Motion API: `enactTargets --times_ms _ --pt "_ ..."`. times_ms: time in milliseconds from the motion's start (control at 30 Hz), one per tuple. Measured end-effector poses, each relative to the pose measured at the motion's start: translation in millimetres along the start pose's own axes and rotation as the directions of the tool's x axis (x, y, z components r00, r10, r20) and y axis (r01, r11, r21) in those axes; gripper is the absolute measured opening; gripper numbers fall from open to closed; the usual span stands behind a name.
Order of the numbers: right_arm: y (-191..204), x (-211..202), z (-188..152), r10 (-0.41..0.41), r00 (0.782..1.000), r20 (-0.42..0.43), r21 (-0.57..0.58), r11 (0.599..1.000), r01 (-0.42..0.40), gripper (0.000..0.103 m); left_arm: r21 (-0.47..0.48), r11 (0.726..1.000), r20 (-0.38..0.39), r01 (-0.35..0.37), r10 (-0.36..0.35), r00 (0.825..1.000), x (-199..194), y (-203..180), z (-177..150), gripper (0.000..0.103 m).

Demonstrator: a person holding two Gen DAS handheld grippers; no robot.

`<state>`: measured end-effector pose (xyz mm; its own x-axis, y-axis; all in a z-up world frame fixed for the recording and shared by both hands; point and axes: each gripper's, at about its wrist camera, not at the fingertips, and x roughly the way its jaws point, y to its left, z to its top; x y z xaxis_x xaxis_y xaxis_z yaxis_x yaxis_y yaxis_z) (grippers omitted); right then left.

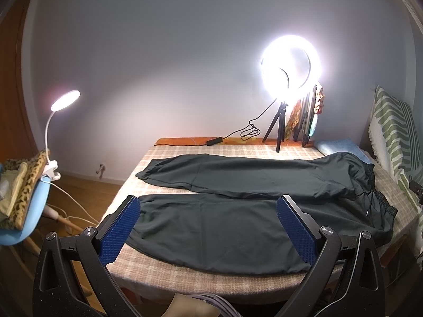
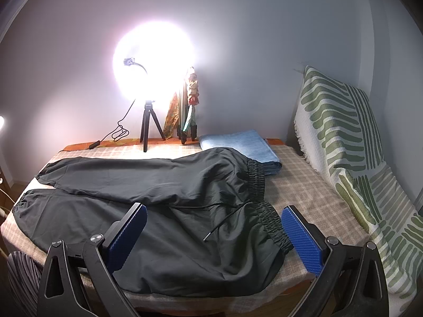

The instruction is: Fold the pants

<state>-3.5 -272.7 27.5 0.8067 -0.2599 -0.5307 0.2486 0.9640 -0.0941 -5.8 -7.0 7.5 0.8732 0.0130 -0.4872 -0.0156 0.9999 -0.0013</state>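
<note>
pants (image 2: pixel 148 211) are spread flat on the checked blanket (image 2: pixel 304 185), legs apart, presumably for folding | left gripper (image 1: pixel 208 222) is held released above near leg | right gripper (image 2: pixel 214 227) is held released, empty, near waistband (image 2: pixel 272 222)

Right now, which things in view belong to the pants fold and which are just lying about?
Job:
- black pants, spread flat
- left gripper, jaws open
- right gripper, jaws open
- checked blanket underneath

Lying about:
- ring light
- blue folded cloth
- clip lamp
- leaf-print cover
</note>
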Motion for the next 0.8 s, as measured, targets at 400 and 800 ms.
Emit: enactTargets --times_ms 400,800 --pt "1.6 -1.1 1.3 0.000 1.000 0.001 -0.002 1.000 0.000 0.103 -0.003 1.000 -0.002 -0.001 0.001 1.000 0.3 0.1 0.0 0.102" --pt "3.9 -0.3 3.0 0.002 1.000 0.001 -0.005 1.000 -0.002 0.103 -0.008 1.000 -0.009 0.000 0.000 1.000 2.0 5.2 -0.7 0.102"
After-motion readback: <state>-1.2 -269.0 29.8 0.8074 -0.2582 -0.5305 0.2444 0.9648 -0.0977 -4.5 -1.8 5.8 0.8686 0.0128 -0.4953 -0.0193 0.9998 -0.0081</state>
